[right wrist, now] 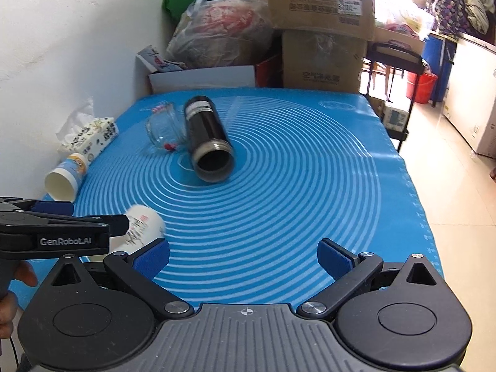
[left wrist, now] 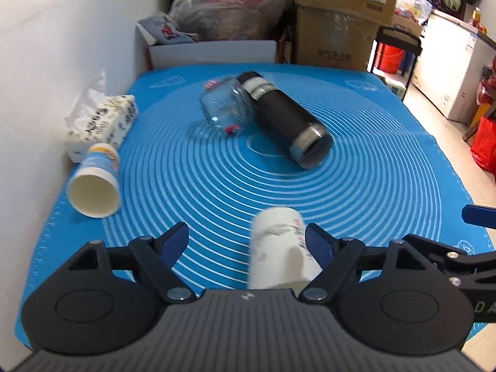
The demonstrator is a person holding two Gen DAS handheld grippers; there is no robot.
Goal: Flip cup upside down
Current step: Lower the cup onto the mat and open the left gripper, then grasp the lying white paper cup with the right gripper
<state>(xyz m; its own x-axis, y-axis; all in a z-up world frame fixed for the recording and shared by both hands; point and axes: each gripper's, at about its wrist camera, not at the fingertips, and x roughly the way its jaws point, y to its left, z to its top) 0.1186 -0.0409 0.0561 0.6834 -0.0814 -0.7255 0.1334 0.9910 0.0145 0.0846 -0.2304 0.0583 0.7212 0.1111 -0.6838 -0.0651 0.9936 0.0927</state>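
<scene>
Between the wide-open left gripper (left wrist: 246, 241) lies a white paper cup (left wrist: 279, 248), ungrasped — closing comes next; right gripper (right wrist: 243, 255) gapes empty.

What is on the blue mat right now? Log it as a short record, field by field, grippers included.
surface: blue mat
white cup: on its side, between the open fingers of the left gripper
right gripper: open, nothing held
paper cup: on its side, mouth toward camera
black flask: lying down
glass jar: tipped against flask
tissue pack: by the wall
</scene>
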